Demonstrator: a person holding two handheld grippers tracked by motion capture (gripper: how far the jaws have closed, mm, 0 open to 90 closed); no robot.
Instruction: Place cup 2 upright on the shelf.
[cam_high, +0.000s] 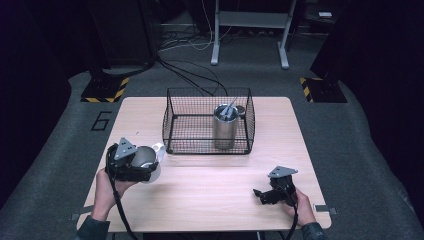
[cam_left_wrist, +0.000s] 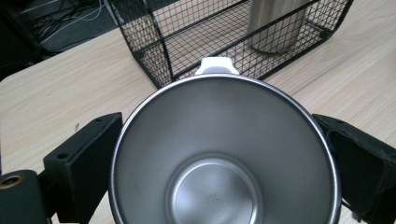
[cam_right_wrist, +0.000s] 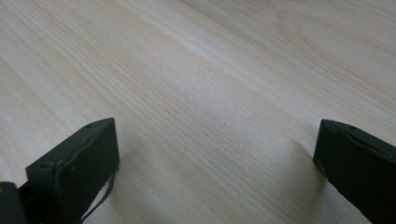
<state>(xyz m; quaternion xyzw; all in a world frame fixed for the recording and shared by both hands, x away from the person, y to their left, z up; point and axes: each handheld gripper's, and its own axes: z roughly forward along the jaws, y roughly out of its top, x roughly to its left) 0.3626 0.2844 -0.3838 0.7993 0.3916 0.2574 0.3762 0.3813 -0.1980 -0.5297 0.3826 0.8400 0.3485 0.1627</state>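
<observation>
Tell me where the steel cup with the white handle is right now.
The steel cup sits between the jaws of the left gripper at the table's front left, just outside the wire basket's near-left corner.

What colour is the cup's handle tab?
White, clearest in the left gripper view; the cup is bare steel.

Wire basket (cam_high: 172, 107) with steel cylinder (cam_high: 224, 131) on wooden table (cam_high: 210, 185); floor cables (cam_high: 185, 75), metal stand (cam_high: 250, 22) behind

High view: above the near edge, facing forward. Left gripper (cam_high: 150, 167) view: close, along its jaws toward the wire basket (cam_left_wrist: 187, 42), shared overhead (cam_high: 207, 122). Right gripper (cam_high: 264, 194) view: low over bare table (cam_right_wrist: 210, 84).
</observation>
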